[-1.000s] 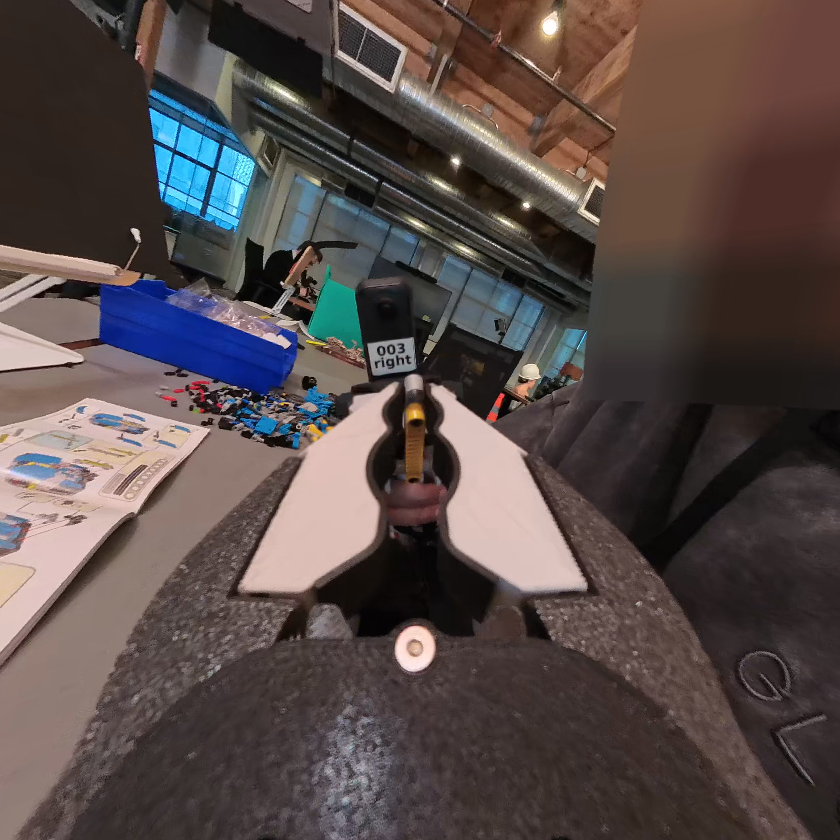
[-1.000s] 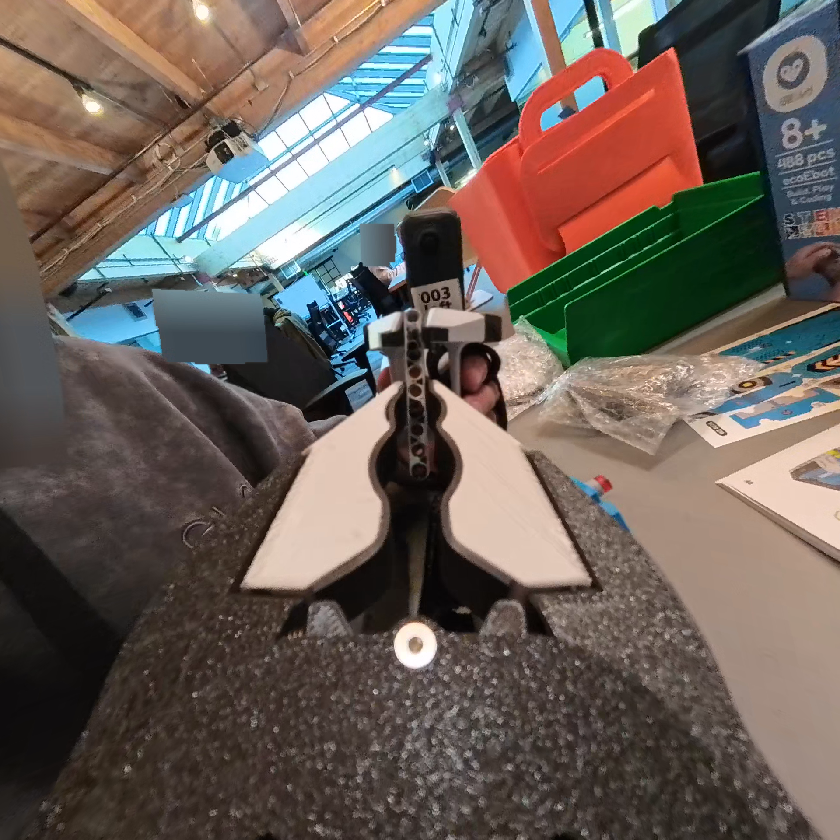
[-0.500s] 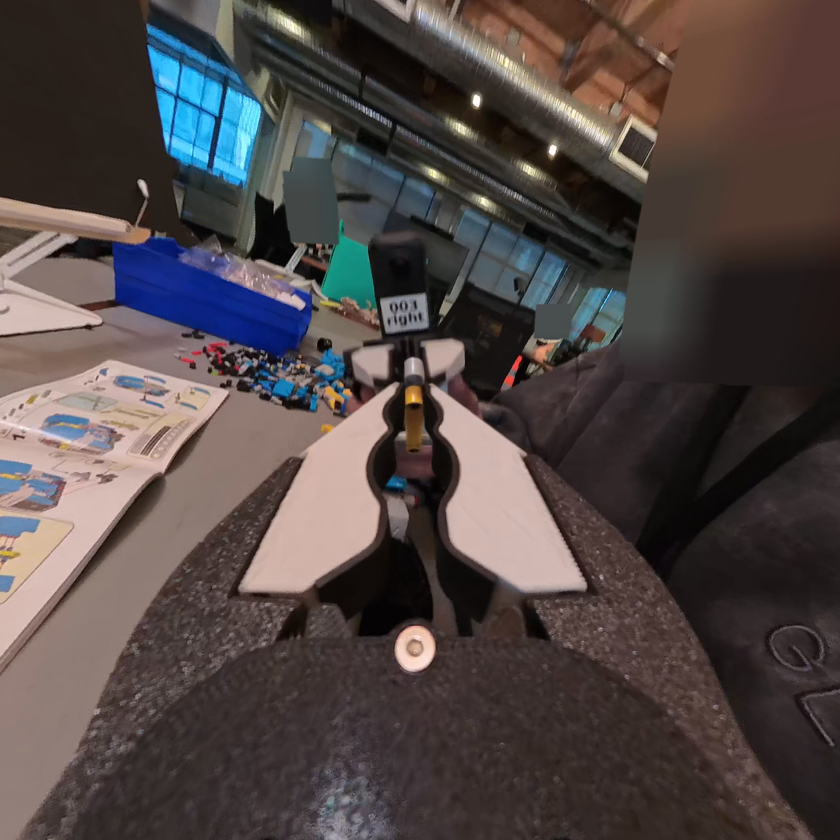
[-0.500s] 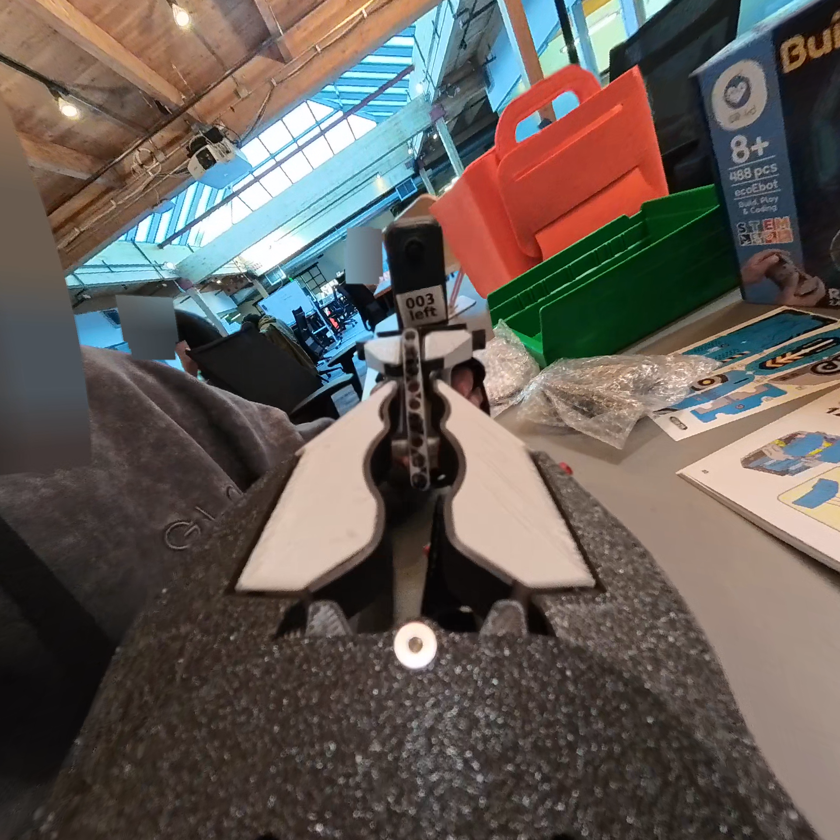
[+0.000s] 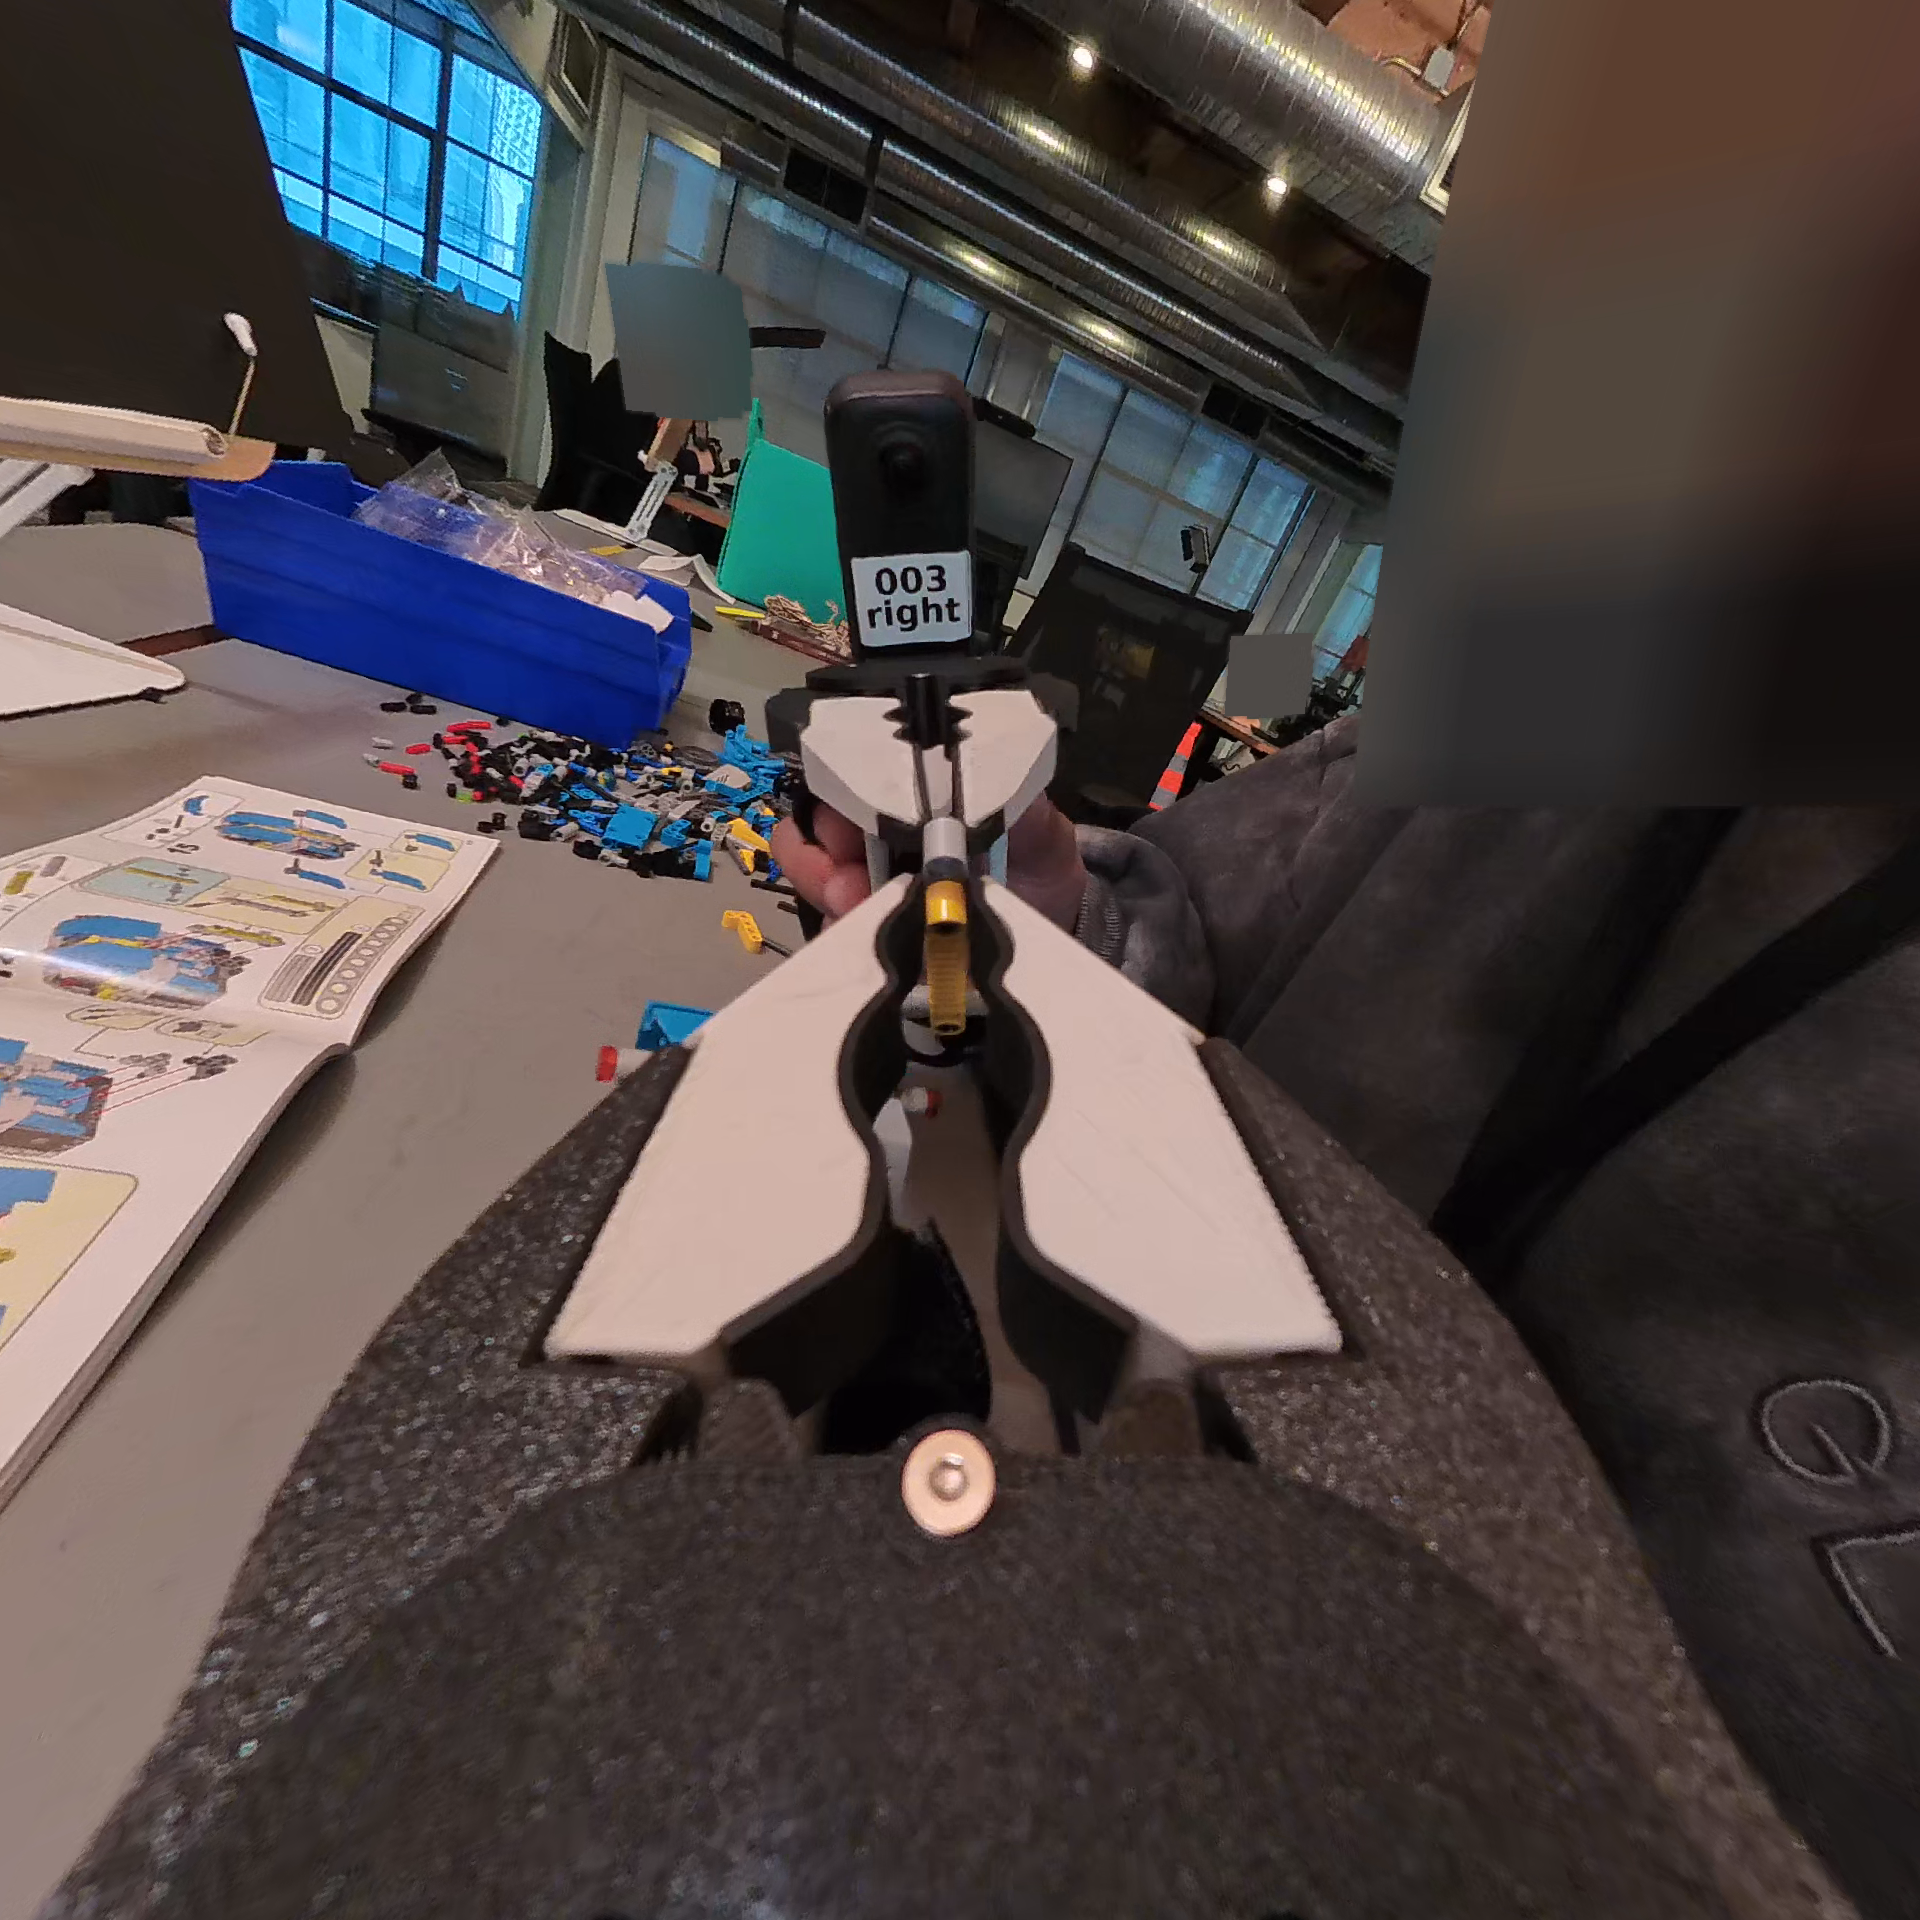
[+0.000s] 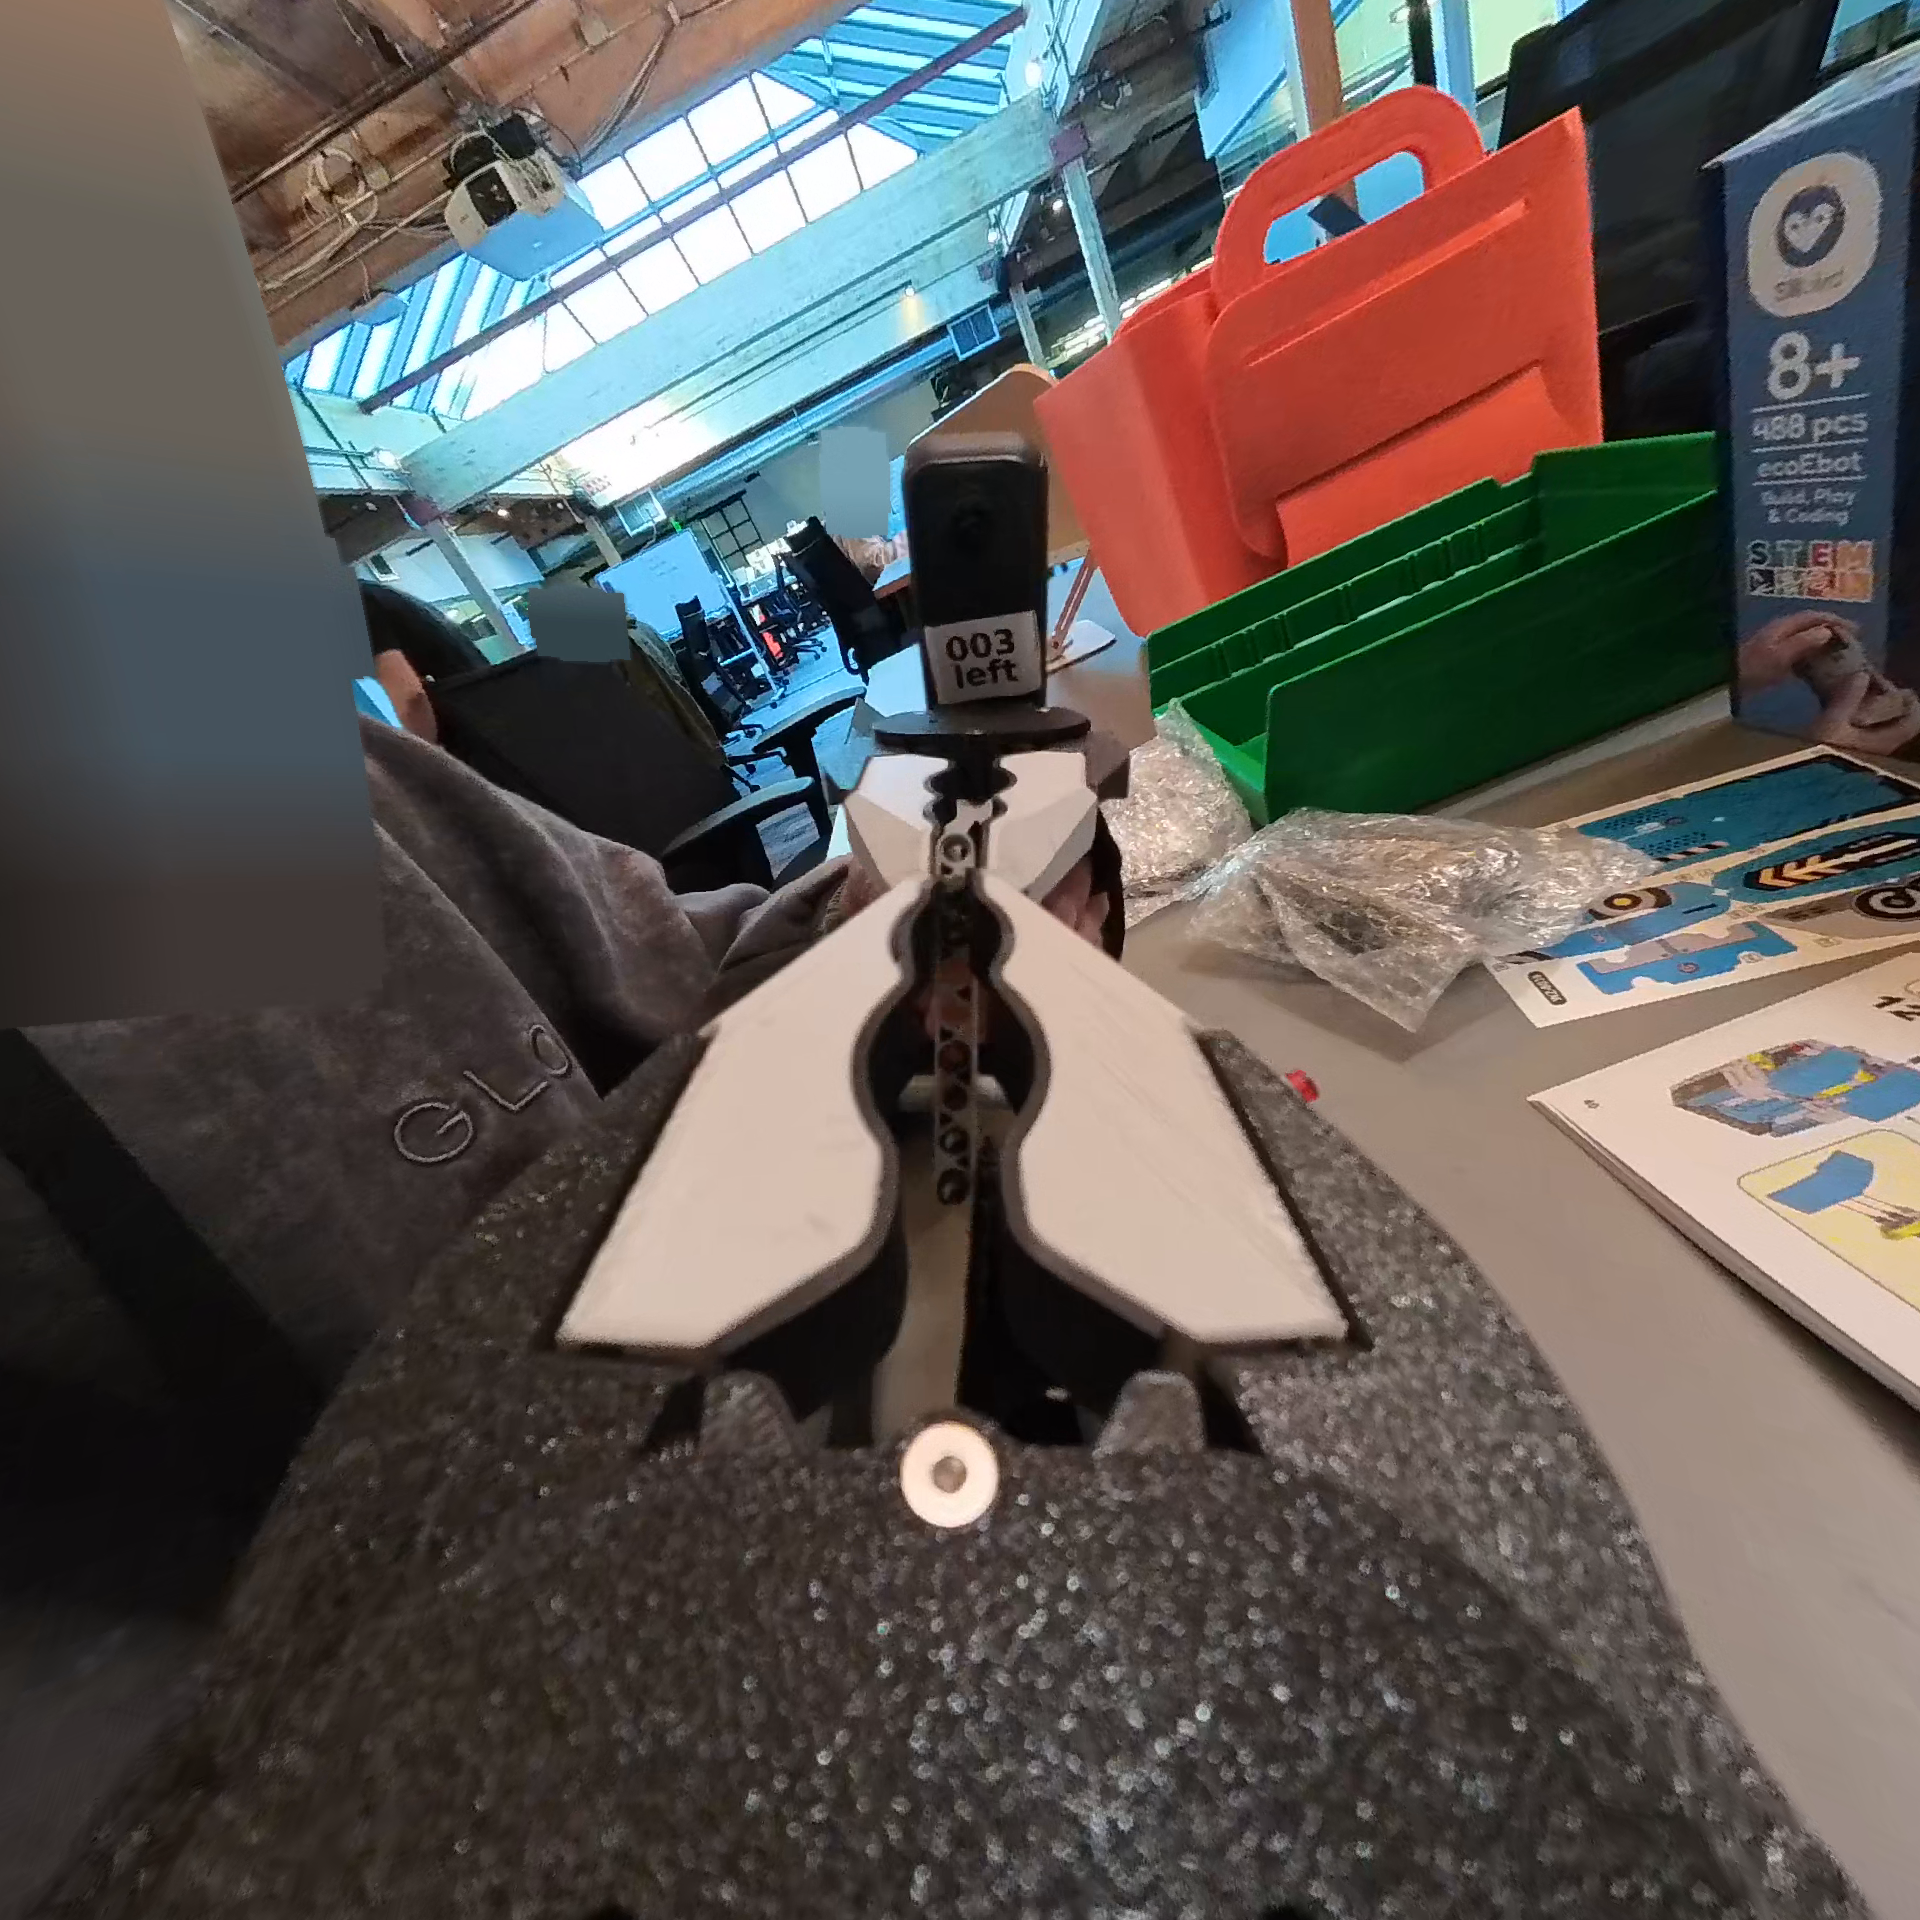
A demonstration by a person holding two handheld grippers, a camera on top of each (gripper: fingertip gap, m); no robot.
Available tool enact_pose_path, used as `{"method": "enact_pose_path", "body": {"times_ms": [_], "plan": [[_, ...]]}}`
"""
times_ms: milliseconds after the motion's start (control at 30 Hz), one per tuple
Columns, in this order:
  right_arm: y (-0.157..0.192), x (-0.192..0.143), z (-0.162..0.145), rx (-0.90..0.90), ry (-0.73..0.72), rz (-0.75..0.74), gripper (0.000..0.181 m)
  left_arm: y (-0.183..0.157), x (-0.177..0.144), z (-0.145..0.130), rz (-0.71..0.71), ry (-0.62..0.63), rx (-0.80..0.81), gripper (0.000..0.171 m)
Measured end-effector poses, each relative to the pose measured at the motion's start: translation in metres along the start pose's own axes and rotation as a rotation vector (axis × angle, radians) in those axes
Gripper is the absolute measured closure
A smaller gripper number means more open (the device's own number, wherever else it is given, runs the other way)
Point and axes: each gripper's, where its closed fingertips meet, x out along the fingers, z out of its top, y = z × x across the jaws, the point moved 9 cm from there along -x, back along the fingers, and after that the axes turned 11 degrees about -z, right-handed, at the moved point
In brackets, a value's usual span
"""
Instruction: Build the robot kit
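The yellow pin (image 5: 943, 951) sits pinched at the tips of the left gripper (image 5: 943, 914), closed on it, end-on to the grey perforated beam (image 6: 958, 1039) clamped in the closed right gripper (image 6: 956, 914). Both are raised above the counter (image 5: 436, 1091), facing tip to tip, probably to line the parts up. Loose bricks (image 5: 623, 800), a blue bin (image 5: 416, 613) and an instruction booklet (image 5: 187, 956) lie beyond.

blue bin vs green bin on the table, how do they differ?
The blue bin holds clear plastic bags, with a pile of small building pieces loose on the table in front of it. The green bin shows no contents from this angle; crumpled plastic wrap lies before it and an orange carrier stands behind. Both are open-topped plastic bins.
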Motion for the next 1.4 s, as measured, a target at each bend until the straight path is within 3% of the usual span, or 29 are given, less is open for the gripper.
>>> {"method": "enact_pose_path", "body": {"times_ms": [167, 767, 967, 1400], "plan": [[0.004, -0.001, -0.001, -0.082, 0.009, -0.017, 0.179, 0.000, 0.001, -0.001, -0.039, 0.000, -0.040, 0.165], [0.018, -0.004, -0.001, -0.292, 0.061, 0.014, 0.180, 0.013, 0.005, -0.018, -0.395, -0.134, -0.520, 0.164], [0.024, -0.005, -0.001, -0.398, 0.095, -0.013, 0.180, 0.015, 0.007, -0.023, -0.456, -0.143, -0.625, 0.164], [0.039, -0.003, 0.011, -0.801, 0.282, 0.009, 0.181, 0.016, 0.011, -0.032, -0.539, -0.133, -0.740, 0.165]]}}
